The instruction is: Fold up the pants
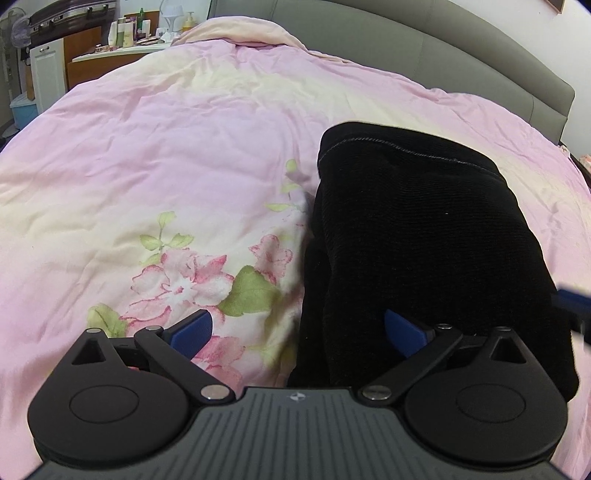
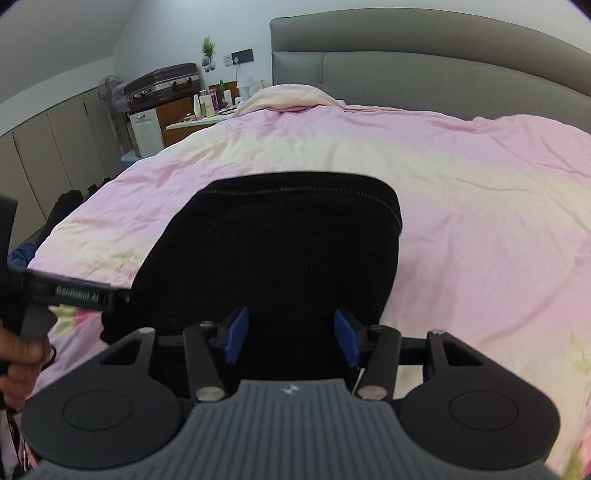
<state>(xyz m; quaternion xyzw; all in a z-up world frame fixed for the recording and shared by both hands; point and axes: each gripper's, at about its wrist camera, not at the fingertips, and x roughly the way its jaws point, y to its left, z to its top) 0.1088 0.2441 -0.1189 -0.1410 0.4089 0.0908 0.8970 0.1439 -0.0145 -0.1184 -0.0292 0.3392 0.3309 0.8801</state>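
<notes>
The black corduroy pants [image 1: 413, 229] lie folded into a compact rectangle on the pink floral duvet [image 1: 166, 155], hem stitching at the far edge. My left gripper [image 1: 299, 332] is open wide at the near left edge of the pants, one blue pad on the duvet, the other over the cloth. In the right wrist view the pants [image 2: 280, 251] lie straight ahead. My right gripper [image 2: 291, 338] is open above their near edge, holding nothing. The left gripper's body [image 2: 70, 291] shows at the left, held by a hand.
A grey padded headboard [image 2: 406, 62] stands behind the bed. A folded-back cream duvet end [image 2: 291, 96] lies near it. A dresser with bottles [image 1: 125, 33], a suitcase [image 2: 162, 85] and a fan are beyond the bed's left side.
</notes>
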